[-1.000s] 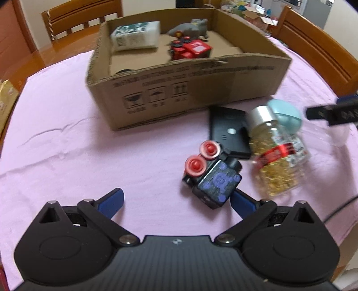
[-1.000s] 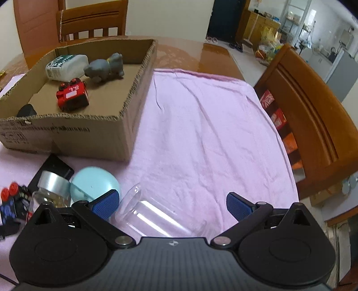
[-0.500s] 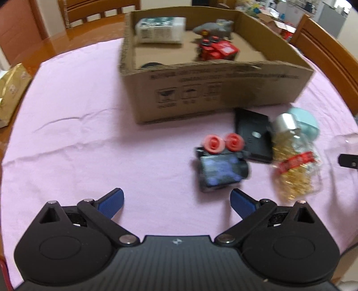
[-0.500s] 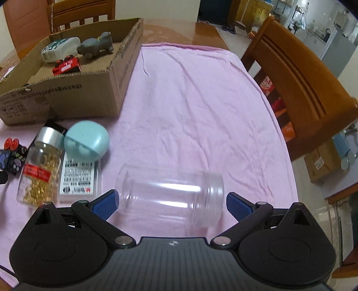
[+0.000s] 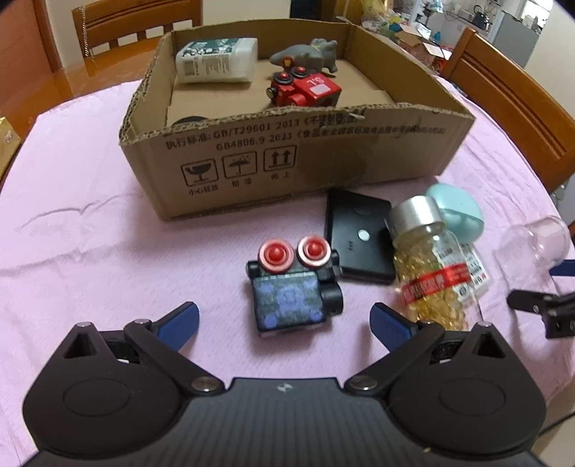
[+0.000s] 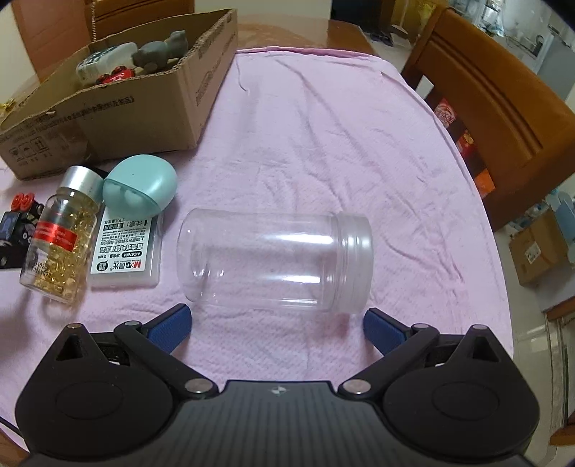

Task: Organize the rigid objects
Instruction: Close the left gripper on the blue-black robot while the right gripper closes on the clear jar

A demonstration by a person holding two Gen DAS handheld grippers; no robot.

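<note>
My left gripper point(image 5: 284, 323) is open just in front of a black toy car point(image 5: 293, 287) with red wheels and a purple top, lying on the pink cloth. My right gripper point(image 6: 276, 325) is open just short of a clear plastic jar point(image 6: 275, 257) lying on its side. A cardboard box point(image 5: 323, 151) stands behind; it holds a white bottle point(image 5: 217, 61), a grey animal toy point(image 5: 305, 55) and a red toy car point(image 5: 305, 88). A capsule bottle point(image 5: 427, 262), a black case point(image 5: 359, 237), a teal egg-shaped case point(image 6: 140, 185) and a white label box point(image 6: 125, 251) lie between the grippers.
Wooden chairs stand at the right point(image 6: 496, 107) and behind the box point(image 5: 136, 21). The pink cloth point(image 6: 323, 125) covers the table and ends at the table edge on the right. A gold packet point(image 5: 7, 143) lies at the far left.
Both grippers pulled back and re-centred: the toy car now sits between the left fingers' line, and the clear jar shows whole in front of the right gripper. Nothing was grasped.
</note>
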